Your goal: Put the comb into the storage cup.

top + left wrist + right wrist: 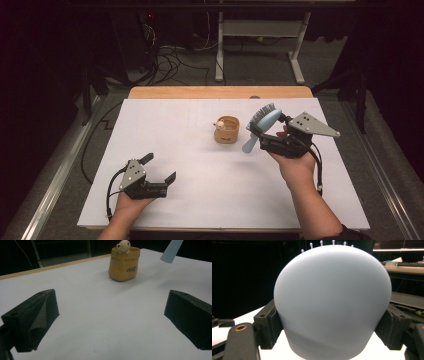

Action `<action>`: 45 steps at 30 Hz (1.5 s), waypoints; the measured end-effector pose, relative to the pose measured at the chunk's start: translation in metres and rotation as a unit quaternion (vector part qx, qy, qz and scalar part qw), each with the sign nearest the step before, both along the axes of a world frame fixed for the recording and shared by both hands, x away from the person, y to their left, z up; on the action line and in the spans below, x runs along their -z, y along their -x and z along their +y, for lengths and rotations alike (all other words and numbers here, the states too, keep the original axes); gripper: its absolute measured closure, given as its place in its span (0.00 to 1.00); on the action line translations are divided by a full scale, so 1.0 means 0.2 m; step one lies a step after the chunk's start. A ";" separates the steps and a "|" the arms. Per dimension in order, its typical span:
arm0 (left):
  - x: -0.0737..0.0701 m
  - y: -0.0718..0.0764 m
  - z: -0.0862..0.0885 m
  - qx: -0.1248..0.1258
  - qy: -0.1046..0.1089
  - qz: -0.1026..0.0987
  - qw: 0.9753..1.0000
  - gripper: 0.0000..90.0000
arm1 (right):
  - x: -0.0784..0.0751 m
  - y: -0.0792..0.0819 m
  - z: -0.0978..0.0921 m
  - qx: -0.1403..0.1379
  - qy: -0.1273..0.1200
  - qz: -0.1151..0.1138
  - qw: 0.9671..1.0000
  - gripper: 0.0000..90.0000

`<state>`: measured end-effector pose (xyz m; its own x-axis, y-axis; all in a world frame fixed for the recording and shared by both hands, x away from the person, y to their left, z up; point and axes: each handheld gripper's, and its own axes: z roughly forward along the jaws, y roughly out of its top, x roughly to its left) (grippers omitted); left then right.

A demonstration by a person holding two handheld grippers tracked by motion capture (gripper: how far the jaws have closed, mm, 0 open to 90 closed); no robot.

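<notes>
A light blue hairbrush (261, 126) with grey bristles hangs above the table at the right, its handle end pointing down-left toward the cup. My right gripper (270, 131) is shut on the brush head, whose smooth blue back (332, 302) sits squeezed between both pads. A small tan cup (226, 130) with a little cream figure on its rim stands on the white table (200, 165), just left of the brush. The cup (123, 263) stands ahead of my left gripper (110, 317), whose jaws are wide apart and hold nothing. My left gripper (161, 167) rests low at the front left.
The table's wooden far edge (220, 92) borders a dark floor with cables (170, 60) and a white desk frame (260, 45). The brush handle tip (172, 252) hangs above the table to the right of the cup.
</notes>
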<state>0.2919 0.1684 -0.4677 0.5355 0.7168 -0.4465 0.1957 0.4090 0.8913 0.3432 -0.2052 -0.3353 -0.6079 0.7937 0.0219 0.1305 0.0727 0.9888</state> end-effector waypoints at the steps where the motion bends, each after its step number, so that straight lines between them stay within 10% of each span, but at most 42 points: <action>1: 0.00 0.00 0.00 0.001 0.001 0.000 1.000 0.01 | 0.00 0.00 0.00 0.001 -0.003 0.000 1.000 0.23; 45: 0.00 0.01 0.00 0.005 0.009 -0.008 1.000 0.00 | -0.14 -0.12 0.10 0.013 -0.027 -0.045 0.999 0.23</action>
<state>0.2908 0.1694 -0.4684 0.5497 0.7027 -0.4518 0.1867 0.4239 0.8863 0.3682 -0.1843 -0.3077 -0.5885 0.8084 0.0112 0.0420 0.0167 0.9990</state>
